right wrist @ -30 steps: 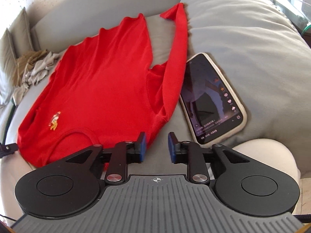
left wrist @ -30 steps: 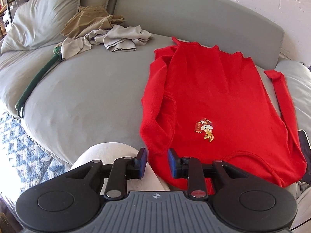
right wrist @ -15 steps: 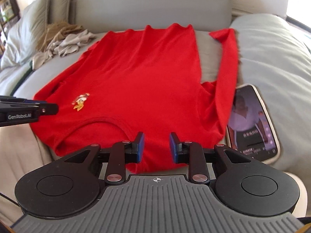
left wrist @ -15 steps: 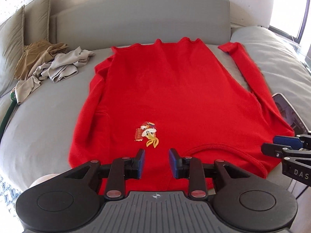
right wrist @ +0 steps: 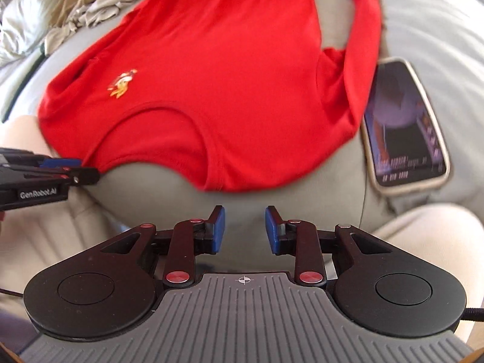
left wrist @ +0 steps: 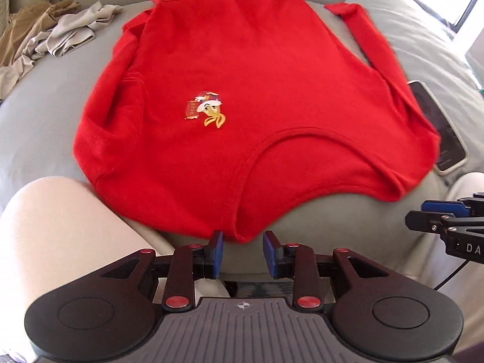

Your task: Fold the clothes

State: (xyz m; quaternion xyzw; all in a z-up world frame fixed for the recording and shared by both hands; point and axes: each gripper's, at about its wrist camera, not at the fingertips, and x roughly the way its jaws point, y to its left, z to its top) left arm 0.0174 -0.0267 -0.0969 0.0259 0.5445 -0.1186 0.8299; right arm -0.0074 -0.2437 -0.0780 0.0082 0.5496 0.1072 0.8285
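Soft matt knit cloth on the red sweater [left wrist: 257, 90], small embroidered emblem [left wrist: 205, 109]. Smooth grey upholstery on the sofa [left wrist: 332, 220]. Glossy glass on the phone [right wrist: 405, 124]. Matt black plastic, blue rubbery pads [left wrist: 217, 254] on the left claw [left wrist: 243, 252].

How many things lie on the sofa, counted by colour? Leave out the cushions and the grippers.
Red: 1, the red shirt
Grey or beige: 1 heap, the crumpled clothes; how many pieces are in it cannot be told
Dark: 1, the phone
Total: 3
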